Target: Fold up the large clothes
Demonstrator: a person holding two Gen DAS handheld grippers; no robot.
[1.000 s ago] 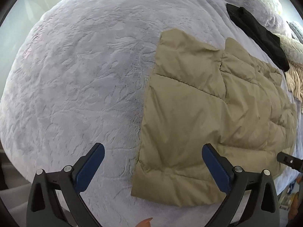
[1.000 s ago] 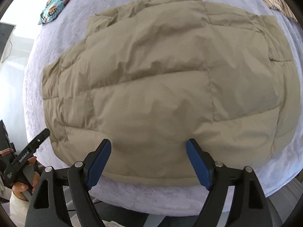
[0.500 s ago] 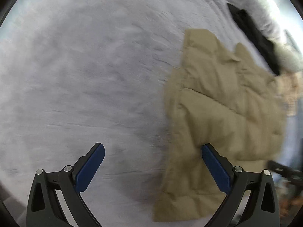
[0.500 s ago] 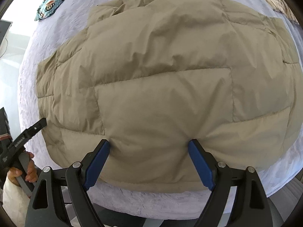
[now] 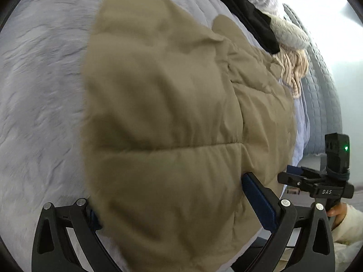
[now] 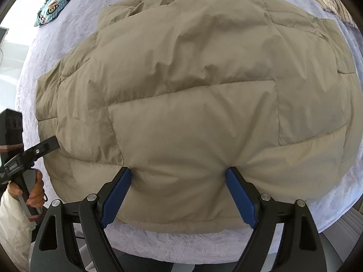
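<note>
A tan quilted puffer jacket lies spread flat on a lavender plush bed cover; it also fills the left wrist view. My right gripper is open, its blue pads pressed down on either side of the padded hem near the bed's front edge. My left gripper is open over the jacket's left hem corner; the fabric hides its left pad. The right gripper also shows in the left wrist view, and the left gripper in the right wrist view, at the jacket's left edge.
A black garment, a grey fluffy item and a cream knit lie beyond the jacket. A blue monkey-print cloth lies at the far left of the bed. A striped cloth sits at the far right.
My left gripper swung right from bare cover onto the jacket's hem corner. My right gripper moved down onto the hem, and its jaws narrowed somewhat.
</note>
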